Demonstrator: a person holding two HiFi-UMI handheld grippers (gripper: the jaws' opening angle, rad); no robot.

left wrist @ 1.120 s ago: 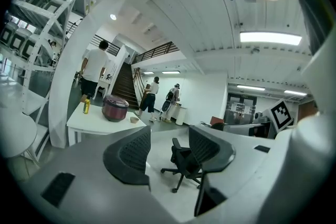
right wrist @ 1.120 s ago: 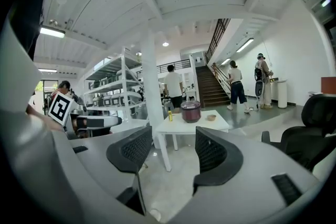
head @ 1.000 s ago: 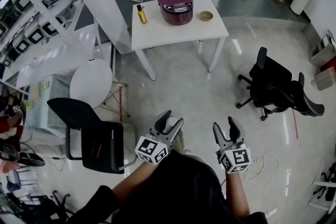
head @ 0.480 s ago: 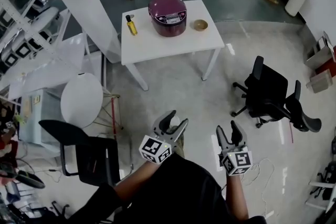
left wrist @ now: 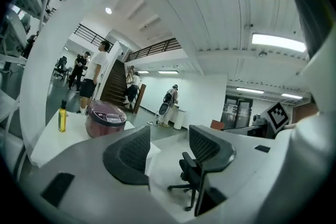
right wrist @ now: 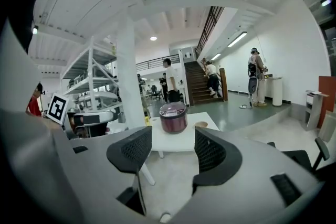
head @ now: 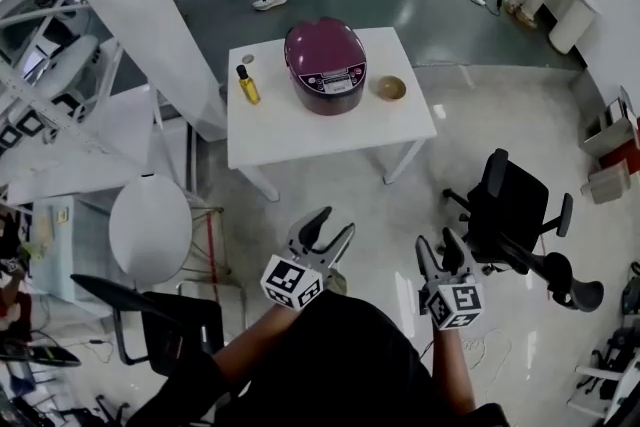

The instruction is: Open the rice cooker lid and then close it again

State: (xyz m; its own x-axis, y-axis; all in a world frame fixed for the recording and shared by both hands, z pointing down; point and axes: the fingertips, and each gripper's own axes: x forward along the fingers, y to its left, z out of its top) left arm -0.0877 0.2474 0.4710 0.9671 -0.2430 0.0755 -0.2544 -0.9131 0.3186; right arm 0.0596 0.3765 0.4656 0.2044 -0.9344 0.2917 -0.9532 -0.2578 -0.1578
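My left tongs [head: 332,227] and right tongs [head: 438,243] are both released, holding nothing. The rice cooker [head: 326,65], lid closed, stands on the white tabletop [head: 300,130], well apart from both.

A large open lab or workshop hall: white metal racks [right wrist: 92,68], black office chairs [head: 505,210], a staircase [right wrist: 202,81] (people [right wrist: 169,78] standing about), polished floor [head: 330,185].
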